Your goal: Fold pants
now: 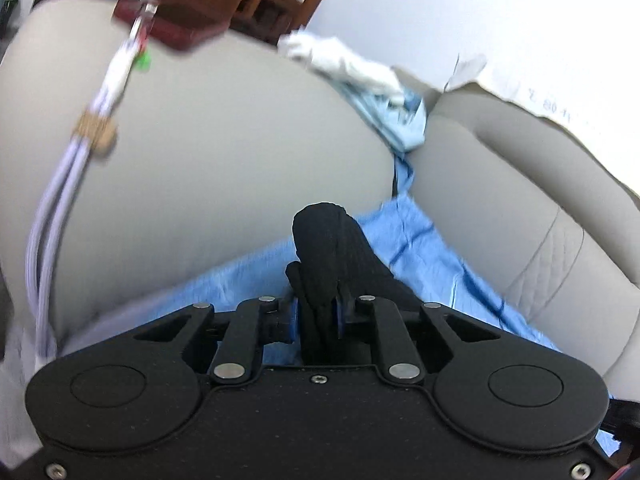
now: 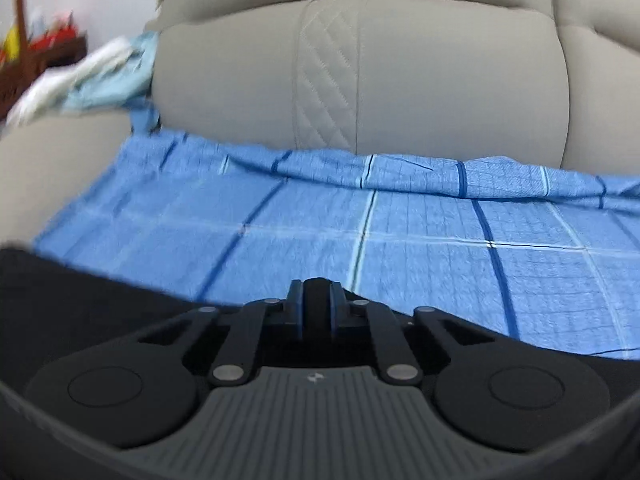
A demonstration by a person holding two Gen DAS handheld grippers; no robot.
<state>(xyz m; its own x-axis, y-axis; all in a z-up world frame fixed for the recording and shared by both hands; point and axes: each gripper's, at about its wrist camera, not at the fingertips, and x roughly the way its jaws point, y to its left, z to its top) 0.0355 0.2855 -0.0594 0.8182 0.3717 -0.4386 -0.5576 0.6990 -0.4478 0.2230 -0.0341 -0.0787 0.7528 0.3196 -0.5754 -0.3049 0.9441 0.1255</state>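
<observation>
**Both grippers clamped on the pants, first fold not yet laid**

Setting: grey sofa [image 2: 400, 80] with a blue checked sheet [image 2: 400, 240] spread over the seat. The pants [image 1: 332, 248], black, lie on that sheet at the near edge of the seat.

Left gripper [image 1: 318, 316]: jaws drawn in and pinching a bunched wad of the black cloth, which sticks out forward past the tips toward the sofa armrest [image 1: 220, 140]. The blue pads press on the cloth from both sides.

Right gripper [image 2: 317, 308]: jaws likewise nearly together, with a narrow band of black between the blue pads. The dark cloth spreads out to the left and below the gripper in the right wrist view, so I read this as a grip on the same garment, at another point along its edge.

Progress, judged from this: both grasps are made. No finished fold is visible; how the rest of the garment lies is hidden under the gripper bodies. Left to do: carry the held edge over, lay it flat, release, then any further folds.

Side note: a white and pale blue cloth [image 1: 360, 72] sits atop the armrest, apart from the work.
</observation>
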